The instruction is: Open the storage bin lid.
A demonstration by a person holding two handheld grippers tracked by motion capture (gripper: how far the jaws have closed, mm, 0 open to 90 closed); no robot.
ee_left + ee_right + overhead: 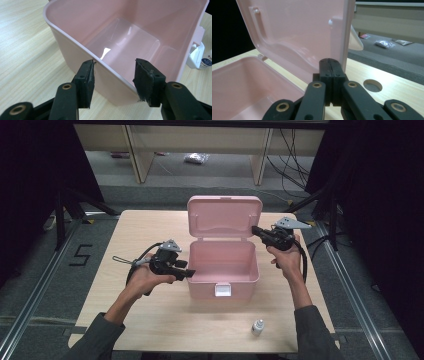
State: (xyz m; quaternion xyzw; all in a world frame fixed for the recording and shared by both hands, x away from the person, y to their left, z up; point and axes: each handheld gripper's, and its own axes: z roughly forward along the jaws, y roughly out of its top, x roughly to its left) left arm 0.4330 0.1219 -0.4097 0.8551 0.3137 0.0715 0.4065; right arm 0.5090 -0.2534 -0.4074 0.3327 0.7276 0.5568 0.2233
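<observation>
While its lid [224,216] stands upright, pink box [223,262] rim between spread left jaws, right jaws pressed together beside lid edge.

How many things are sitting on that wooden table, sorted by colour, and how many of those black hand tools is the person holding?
Pink: 1, the open box with its lid up
White: 1, the small bottle near the front edge
Black hand tools: 2, the left gripper at the box's side wall and the right gripper by the lid
Total: 4
</observation>
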